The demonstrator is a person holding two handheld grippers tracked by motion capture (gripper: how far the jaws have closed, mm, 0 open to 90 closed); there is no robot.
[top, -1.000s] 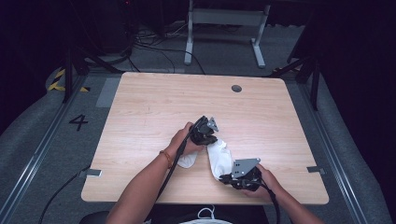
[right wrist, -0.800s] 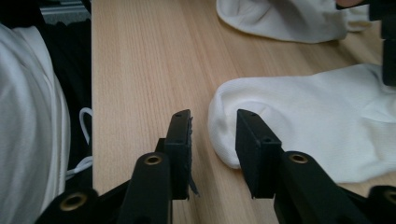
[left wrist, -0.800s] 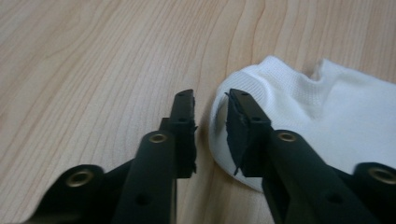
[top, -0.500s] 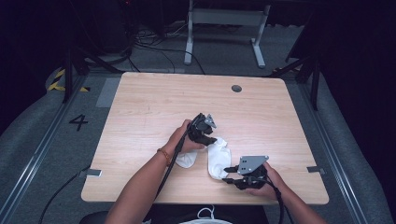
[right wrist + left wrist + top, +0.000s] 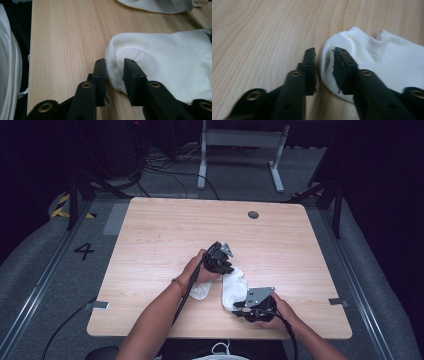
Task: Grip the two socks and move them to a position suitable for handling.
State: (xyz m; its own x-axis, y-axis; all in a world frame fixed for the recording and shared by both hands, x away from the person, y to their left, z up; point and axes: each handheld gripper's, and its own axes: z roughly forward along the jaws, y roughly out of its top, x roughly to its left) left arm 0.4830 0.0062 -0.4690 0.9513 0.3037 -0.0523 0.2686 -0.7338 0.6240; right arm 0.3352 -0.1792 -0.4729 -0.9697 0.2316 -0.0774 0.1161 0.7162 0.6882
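Observation:
A white sock (image 5: 232,287) lies on the wooden table (image 5: 165,230), its length running away from me. At its far end is my left gripper (image 5: 230,269). In the left gripper view (image 5: 324,53) the sock (image 5: 382,57) has its rounded edge in the gap, the right jaw lies on the cloth, and a strip of wood shows by the left jaw. My right gripper (image 5: 236,309) is at the near end. In the right gripper view (image 5: 115,62) a fold of the sock (image 5: 162,57) fills the gap. Both pairs of jaws have just been closing.
A second white sock (image 5: 200,290) lies beside the first, partly under the left hand, and also shows far off as a second sock (image 5: 155,6). The table's near edge (image 5: 30,75) is close to the right gripper. A round grommet (image 5: 253,214) sits at the back.
Both hands stay at the sock's two ends. The right gripper drifted slightly right half a second ago and has come back. The sock keeps its place.

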